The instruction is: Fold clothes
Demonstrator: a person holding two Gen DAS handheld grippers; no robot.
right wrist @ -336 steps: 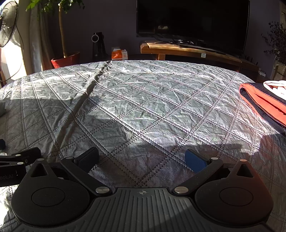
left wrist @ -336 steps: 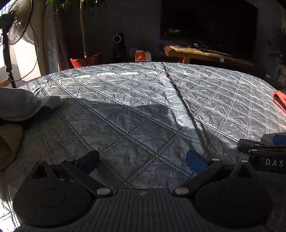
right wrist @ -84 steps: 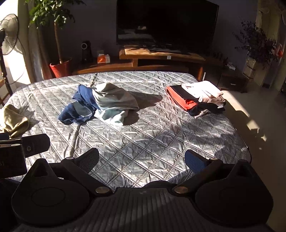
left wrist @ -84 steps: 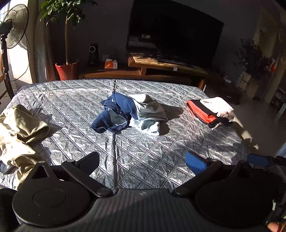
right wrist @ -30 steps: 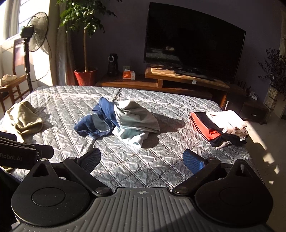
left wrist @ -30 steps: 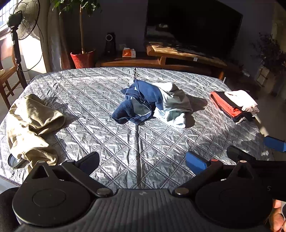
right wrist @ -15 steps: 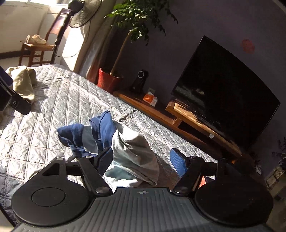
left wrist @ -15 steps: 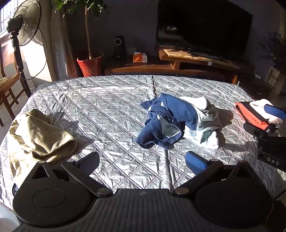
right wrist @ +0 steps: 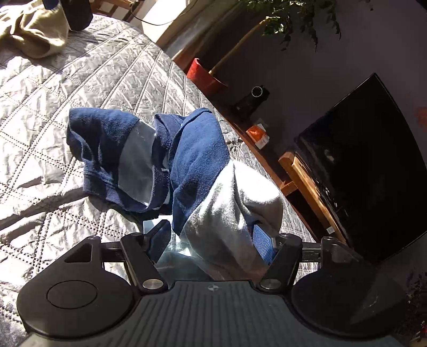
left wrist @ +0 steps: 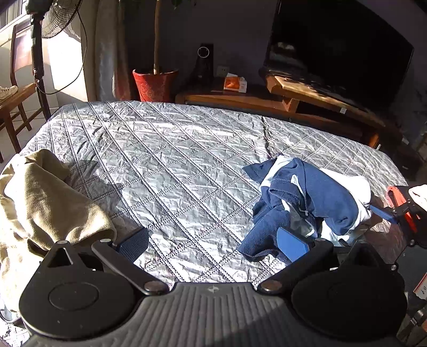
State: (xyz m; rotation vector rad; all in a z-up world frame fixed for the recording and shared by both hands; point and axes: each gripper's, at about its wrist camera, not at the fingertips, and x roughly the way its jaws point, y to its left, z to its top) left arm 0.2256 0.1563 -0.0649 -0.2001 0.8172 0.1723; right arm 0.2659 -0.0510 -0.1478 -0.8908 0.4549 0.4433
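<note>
A crumpled navy and grey garment (left wrist: 307, 202) lies on the silver quilted bed cover (left wrist: 173, 160), right of centre. My left gripper (left wrist: 213, 244) hangs open over the near edge, with its right fingertip just in front of the garment's navy part and nothing between its fingers. In the right wrist view the same garment (right wrist: 194, 160) fills the middle. My right gripper (right wrist: 212, 241) is open, and a grey fold of the garment bulges between its two fingers. The right gripper (left wrist: 400, 213) also shows at the garment's right side in the left wrist view.
A loose beige garment (left wrist: 40, 200) lies at the bed's left edge. A folded red and white stack (left wrist: 397, 194) sits at the right edge. Beyond the bed stand a fan (left wrist: 53, 16), a wooden chair (left wrist: 16, 101), a red plant pot (left wrist: 154, 84), a wooden TV stand (left wrist: 307, 90) and a TV (right wrist: 368, 149).
My right gripper dropped down onto the garment and its fingers narrowed around the grey fold. The left gripper came lower and closer to the bed, nearer the navy part.
</note>
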